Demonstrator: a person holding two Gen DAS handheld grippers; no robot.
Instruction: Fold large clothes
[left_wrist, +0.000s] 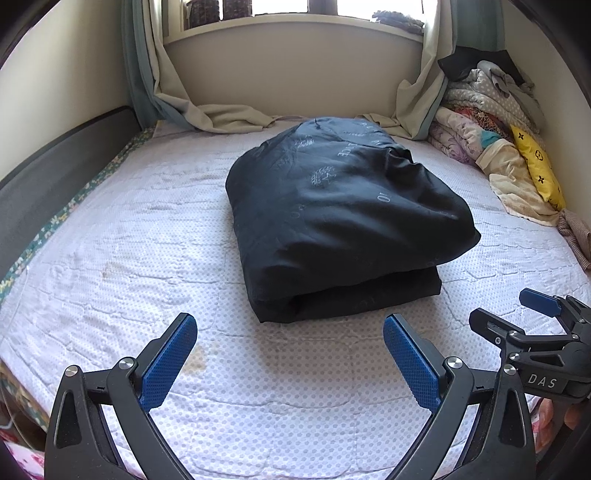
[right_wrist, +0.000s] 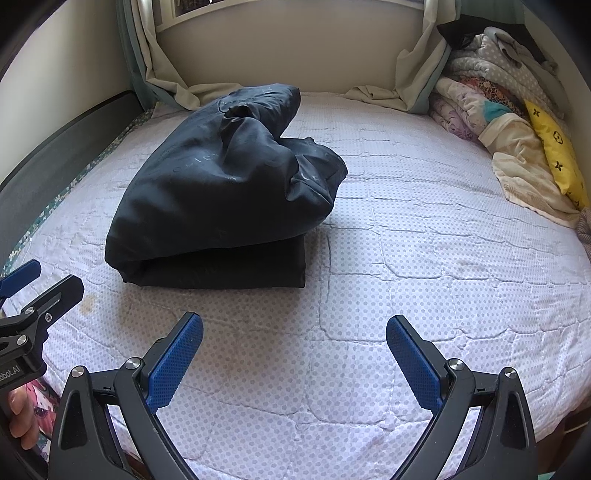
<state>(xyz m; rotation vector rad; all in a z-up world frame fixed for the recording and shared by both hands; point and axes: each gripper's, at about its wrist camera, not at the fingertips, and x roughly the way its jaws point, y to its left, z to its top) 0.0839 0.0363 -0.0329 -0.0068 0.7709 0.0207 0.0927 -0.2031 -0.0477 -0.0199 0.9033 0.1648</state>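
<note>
A: Left wrist view, report.

B: Left tool (left_wrist: 290, 354) hangs over the near part of the bed (left_wrist: 110, 258), fingers spread wide, nothing between the blue pads (left_wrist: 168, 363). The dark garment (left_wrist: 340, 218) lies folded in a thick bundle mid-bed, ahead of the tool and apart from it. The right tool (left_wrist: 517, 314) shows at the right edge, also released.

A: Surroundings?

B: Curtains (left_wrist: 221, 114) trail onto the far edge of the bed under the window. A heap of bedding (left_wrist: 491, 122) with a yellow pillow (left_wrist: 539, 166) sits in the far right corner.

A: Right wrist view.

B: Right tool (right_wrist: 295, 356) is released and empty above the quilted cover. The garment (right_wrist: 221, 192) lies ahead and to the left, top layer bulging over a flat lower fold. The left tool (right_wrist: 40, 284) enters at the left edge, well short of the cloth. The bedding (right_wrist: 495, 122) and pillow (right_wrist: 557, 162) are far right.
</note>
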